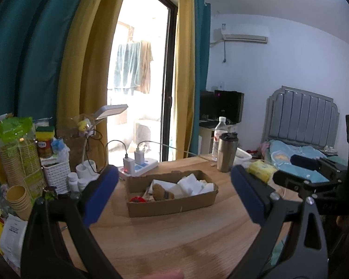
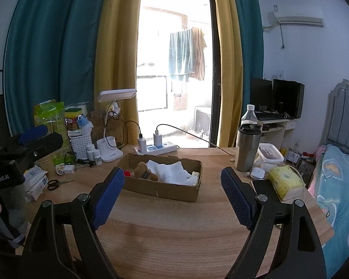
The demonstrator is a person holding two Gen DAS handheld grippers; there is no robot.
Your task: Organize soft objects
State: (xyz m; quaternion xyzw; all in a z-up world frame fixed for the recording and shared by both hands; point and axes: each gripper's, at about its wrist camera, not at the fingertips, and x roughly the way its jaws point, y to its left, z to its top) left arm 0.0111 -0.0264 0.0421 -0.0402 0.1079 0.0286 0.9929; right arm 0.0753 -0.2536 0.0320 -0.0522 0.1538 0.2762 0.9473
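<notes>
Wooden table [image 2: 174, 232], cardboard box [image 2: 160, 186] holding white foam pieces [image 2: 172, 171], brown plush [image 2: 143, 171], both grippers' jaws apart, empty

The right gripper [image 2: 172, 195] hangs above the wooden table [image 2: 174, 232] with its blue-padded jaws spread wide and nothing between them. Just beyond them sits a shallow cardboard box [image 2: 165, 186] holding white cloths [image 2: 174, 171], a brown plush toy [image 2: 143, 171] and something small and red at its left end. To the right stand a steel tumbler [image 2: 246, 147] and a clear water bottle [image 2: 249, 115] behind it, with a yellow tissue pack [image 2: 285, 182] nearer. A white desk lamp [image 2: 111, 125] and a power strip [image 2: 156, 148] lie farther back. Scissors [image 2: 55, 183] rest at the left, below the left gripper [image 2: 38, 136], which is seen only partly at the left edge.
</notes>
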